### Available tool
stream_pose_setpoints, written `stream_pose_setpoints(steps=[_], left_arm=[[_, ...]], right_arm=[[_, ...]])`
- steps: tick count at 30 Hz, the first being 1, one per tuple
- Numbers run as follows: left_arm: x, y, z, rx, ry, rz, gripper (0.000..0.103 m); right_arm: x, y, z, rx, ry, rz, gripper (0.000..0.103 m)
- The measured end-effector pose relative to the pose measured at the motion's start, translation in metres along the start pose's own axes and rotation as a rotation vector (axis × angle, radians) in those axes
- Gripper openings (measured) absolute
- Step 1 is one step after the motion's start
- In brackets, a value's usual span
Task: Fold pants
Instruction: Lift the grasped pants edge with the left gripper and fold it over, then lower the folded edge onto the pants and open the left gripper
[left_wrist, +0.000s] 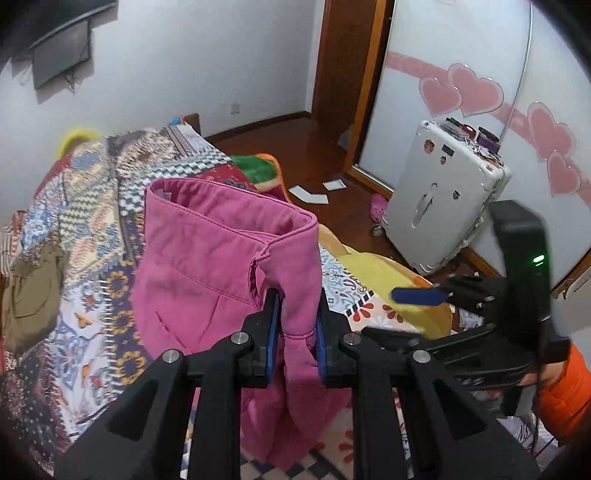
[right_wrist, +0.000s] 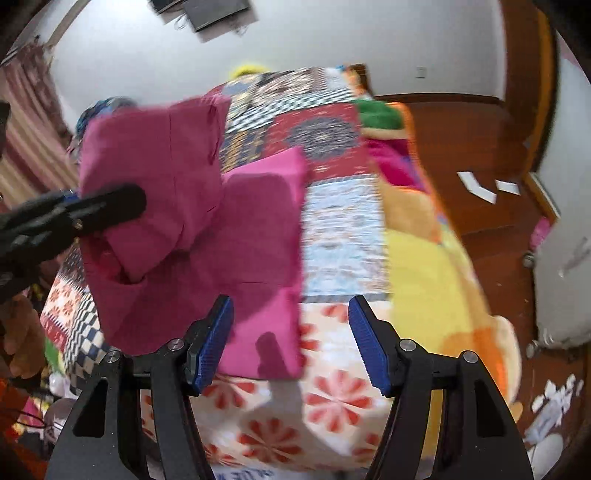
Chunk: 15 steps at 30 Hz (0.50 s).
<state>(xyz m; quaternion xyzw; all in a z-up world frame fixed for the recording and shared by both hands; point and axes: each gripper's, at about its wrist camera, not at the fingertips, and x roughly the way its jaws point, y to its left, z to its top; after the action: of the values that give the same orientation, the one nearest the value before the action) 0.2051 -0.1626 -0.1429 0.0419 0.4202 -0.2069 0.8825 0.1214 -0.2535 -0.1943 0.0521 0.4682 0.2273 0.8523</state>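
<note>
The left gripper (left_wrist: 297, 325) is pinching the pink pants (left_wrist: 207, 254), holding them above the bed (left_wrist: 88, 206) so they hang. The right gripper (right_wrist: 291, 343) is waiting nearby, fingers wide, holding nothing.

Matt pink cloth pants (left_wrist: 207, 254); glossy wooden floor (left_wrist: 295, 147).

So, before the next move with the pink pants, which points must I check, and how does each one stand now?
1. Left gripper shut on the pink pants at the waistband: ok.
2. Right gripper open and holding nothing: ok.
3. Pants lying flat on the patchwork bedspread: not ok, the upper part is lifted and bunched.
4. Lower pant leg resting on the bed: ok.
5. Both legs lined up: cannot tell, the right wrist view is blurred.
6. Olive garment apart from the pants: ok.
</note>
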Motion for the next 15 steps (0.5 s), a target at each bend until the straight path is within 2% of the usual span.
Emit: stream_pose_setpoints(steps=[4, 12, 15], left_arm=[[0.027, -0.005, -0.002, 0.011, 0.072, -0.027, 0.017], [0.063, -0.016, -0.021, 0.034, 0.223, -0.044, 0.018], [0.068, -0.016, -0.023, 0.012, 0.251, -0.065, 0.029]], right_arm=[[-0.012, -0.014, -0.002, 0.05, -0.033, -0.041, 0.062], [-0.023, -0.016, -0.004, 0.076, -0.077, -0.045, 0.062], [-0.023, -0.013, -0.003, 0.068, -0.083, -0.053, 0.062]])
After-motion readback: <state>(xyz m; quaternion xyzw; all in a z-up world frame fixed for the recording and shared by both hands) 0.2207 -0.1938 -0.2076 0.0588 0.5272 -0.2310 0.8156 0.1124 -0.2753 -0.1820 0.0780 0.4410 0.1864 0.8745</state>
